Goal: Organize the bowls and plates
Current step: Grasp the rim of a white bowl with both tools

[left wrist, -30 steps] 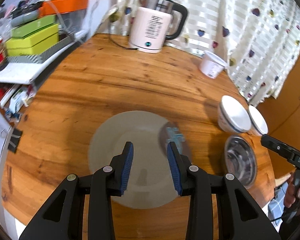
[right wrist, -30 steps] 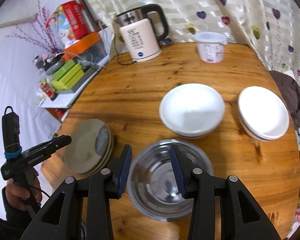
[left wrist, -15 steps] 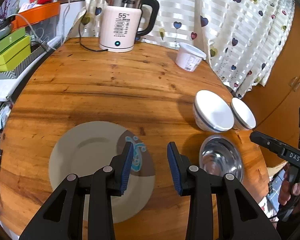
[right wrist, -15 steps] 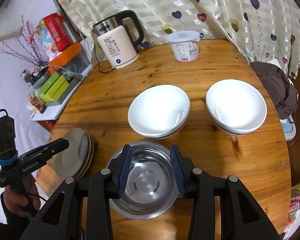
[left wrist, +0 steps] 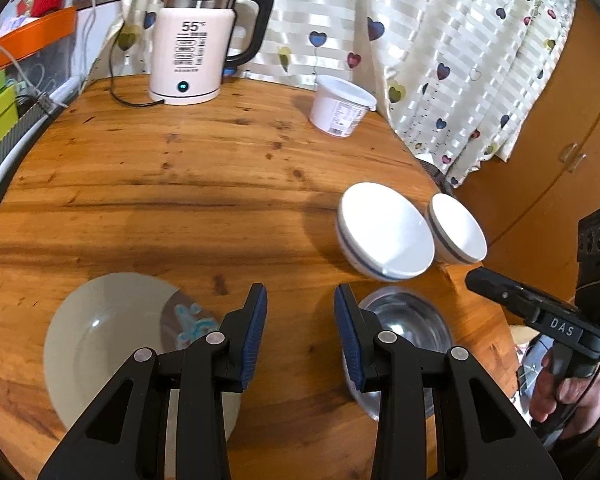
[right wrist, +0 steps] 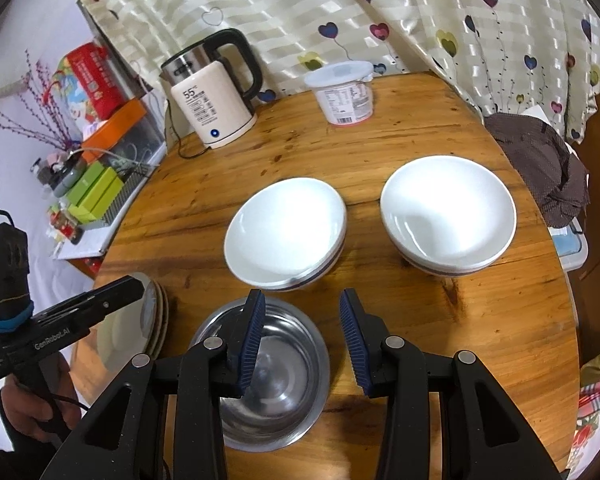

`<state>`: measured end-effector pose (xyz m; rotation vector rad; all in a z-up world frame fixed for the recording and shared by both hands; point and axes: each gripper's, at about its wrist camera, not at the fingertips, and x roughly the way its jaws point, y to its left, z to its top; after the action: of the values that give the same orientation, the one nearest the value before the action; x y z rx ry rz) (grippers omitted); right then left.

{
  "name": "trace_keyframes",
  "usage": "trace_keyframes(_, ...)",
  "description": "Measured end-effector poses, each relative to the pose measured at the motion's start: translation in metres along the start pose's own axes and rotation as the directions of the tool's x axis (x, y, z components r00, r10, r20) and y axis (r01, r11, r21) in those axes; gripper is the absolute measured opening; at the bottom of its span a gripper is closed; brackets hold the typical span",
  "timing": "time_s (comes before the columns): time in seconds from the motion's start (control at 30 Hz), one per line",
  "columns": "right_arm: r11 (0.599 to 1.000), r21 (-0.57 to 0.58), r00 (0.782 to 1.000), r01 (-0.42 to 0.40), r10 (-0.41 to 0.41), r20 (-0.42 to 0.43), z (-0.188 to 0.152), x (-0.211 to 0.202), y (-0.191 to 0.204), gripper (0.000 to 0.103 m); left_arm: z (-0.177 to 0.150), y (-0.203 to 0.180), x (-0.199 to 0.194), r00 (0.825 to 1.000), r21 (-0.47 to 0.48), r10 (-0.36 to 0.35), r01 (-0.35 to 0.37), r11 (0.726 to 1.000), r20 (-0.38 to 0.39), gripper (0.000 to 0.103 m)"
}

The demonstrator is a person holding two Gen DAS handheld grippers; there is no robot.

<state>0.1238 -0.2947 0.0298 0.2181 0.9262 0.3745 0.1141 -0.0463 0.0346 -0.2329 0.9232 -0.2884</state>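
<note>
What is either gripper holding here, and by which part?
Nothing. The left gripper is open above bare wood; the right gripper is open above the round stainless steel bowl, not gripping it.

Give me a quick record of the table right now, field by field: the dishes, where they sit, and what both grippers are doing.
plates: stack of grey plates at the table's near left edge
steel bowl: steel bowl nearest, under the right gripper
white bowls: left white bowl and right white bowl, side by side, apart, behind the steel bowl
left gripper: left gripper open, empty, over bare table between plates and steel bowl
right gripper: open, empty
other: kettle, lidded tub
</note>
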Motion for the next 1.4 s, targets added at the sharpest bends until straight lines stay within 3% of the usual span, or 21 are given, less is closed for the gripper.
trace_keyframes(0.7, 0.996, 0.087, 1.0, -0.001, 0.002, -0.019, 0.024, 0.041, -0.029, 0.027, 0.038, -0.033, 0.074, 0.996, 0.0, -0.06, 0.06, 0.998, -0.07, 0.036)
trace_keyframes(1.4, 0.997, 0.074, 0.999, -0.017, 0.02, -0.033, 0.03, 0.056, -0.023, 0.016, 0.038, -0.039, 0.089, 0.992, 0.016, -0.097, 0.098, 0.995, -0.083, 0.036)
